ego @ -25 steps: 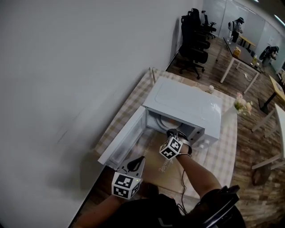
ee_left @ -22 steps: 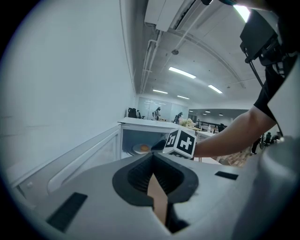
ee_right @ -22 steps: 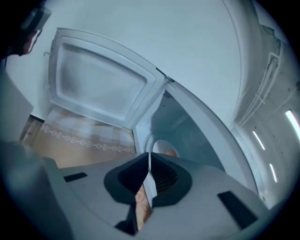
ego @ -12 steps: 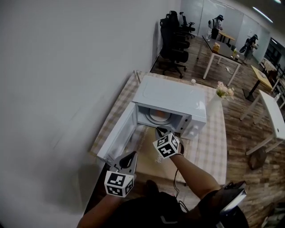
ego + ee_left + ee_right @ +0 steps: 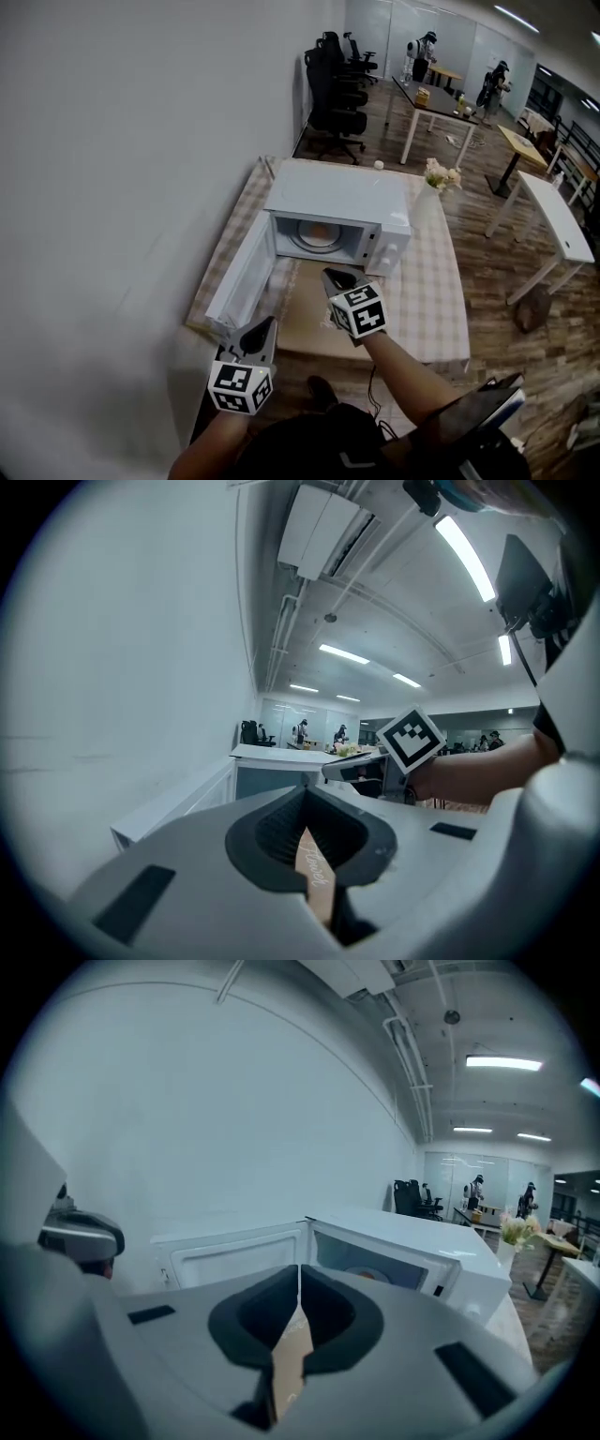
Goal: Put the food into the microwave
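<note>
Left gripper (image 5: 267,325) and right gripper (image 5: 333,276) jaws are closed and empty, while the plated food (image 5: 321,233) in the microwave (image 5: 337,202) at frame centre looks light but spillable, best gripped level by its edge.

We see the microwave (image 5: 339,199) on the table (image 5: 424,302), door (image 5: 240,279) swung open toward 8 o'clock, food (image 5: 319,232) inside. Our right gripper (image 5: 332,275) hangs at its 6 o'clock, jaws just closing on nothing. The left gripper (image 5: 268,322) is at 7, a vase (image 5: 425,208) at 3.

The microwave (image 5: 337,199) cavity gapes toward the brown mat (image 5: 305,319), a plate (image 5: 317,235) sitting inside it, while its swung-out door (image 5: 242,279) walls off the left and a flower vase (image 5: 424,208) stands right.
</note>
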